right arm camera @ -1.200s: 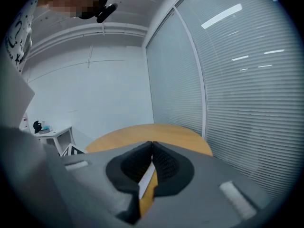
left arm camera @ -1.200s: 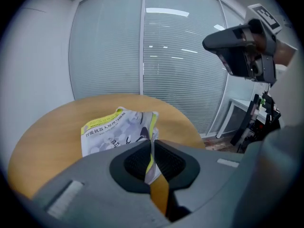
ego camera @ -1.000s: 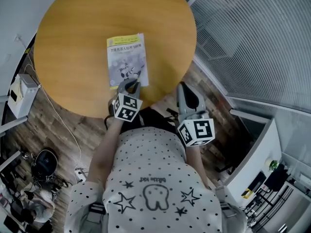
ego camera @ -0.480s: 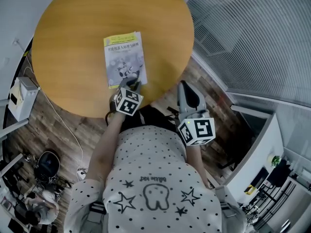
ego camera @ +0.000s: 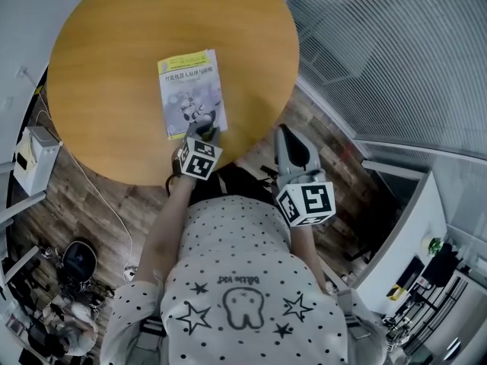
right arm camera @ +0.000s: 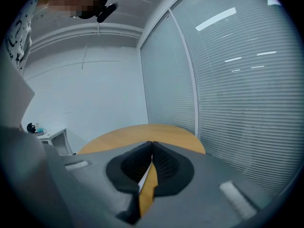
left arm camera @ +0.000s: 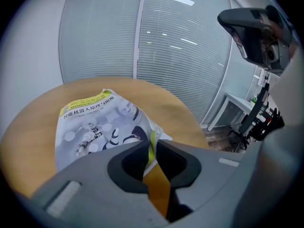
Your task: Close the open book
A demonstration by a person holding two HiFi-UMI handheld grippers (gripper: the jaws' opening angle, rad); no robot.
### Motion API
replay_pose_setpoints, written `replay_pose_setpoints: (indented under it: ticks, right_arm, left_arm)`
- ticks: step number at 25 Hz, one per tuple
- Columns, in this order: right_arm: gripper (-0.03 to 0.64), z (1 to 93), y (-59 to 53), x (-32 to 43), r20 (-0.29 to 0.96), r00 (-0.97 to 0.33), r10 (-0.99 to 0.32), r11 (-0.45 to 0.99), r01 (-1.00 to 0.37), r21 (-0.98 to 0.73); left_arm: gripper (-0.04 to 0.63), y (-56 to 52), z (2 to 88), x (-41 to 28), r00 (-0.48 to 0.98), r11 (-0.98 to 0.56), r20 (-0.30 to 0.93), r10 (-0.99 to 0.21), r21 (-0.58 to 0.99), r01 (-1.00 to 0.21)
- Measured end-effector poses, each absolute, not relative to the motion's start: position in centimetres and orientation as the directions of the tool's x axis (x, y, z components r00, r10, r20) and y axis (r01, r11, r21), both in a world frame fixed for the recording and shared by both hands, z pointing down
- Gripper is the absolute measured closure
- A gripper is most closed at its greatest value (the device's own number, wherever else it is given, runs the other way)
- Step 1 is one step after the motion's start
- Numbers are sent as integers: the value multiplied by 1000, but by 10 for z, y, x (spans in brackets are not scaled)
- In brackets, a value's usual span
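Wooden table, upper left: book lies cover up, apparently closed. Left gripper at its near corner, jaws just opening narrowly, gripping nothing, likely releasing. Right gripper pinched together, idle.

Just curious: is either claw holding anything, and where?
Nothing. The left gripper has just been opening, a corner of the book loose between its jaws; the right gripper is shut, empty.

You're lowering your left gripper toward the near edge of the book. Its jaws are easing apart, gripping nothing.
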State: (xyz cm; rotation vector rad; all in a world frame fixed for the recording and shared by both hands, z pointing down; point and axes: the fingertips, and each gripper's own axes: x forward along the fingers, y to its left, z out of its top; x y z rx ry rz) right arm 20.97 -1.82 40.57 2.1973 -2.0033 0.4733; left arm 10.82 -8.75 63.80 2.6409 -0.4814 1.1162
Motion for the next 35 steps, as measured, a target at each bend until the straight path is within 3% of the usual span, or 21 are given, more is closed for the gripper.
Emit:
replay_pose_setpoints:
  ticks: [18,25,29,35]
  right_arm:
    - [612,404,-22,208,313,64,-948,-104,-988,-113]
    - [612,404,-23,207,312,61,-948,-100,-989,-111]
    - [612,404,-22,207,310,60,-949,-100,-989,-112]
    - [612,403,-21,207,306,58,-950,-97,-989,-113]
  left_arm:
    - [515,-90,634,107,670,-897,714,-203,139,-419]
    - [432,-84,633,109,691,-897,702,-172,179,-404]
    - [342,-81,629,112,710,-901,684,-168,186,-392]
    - [328,-80,626,112,719,-900,674,-170,191,-391]
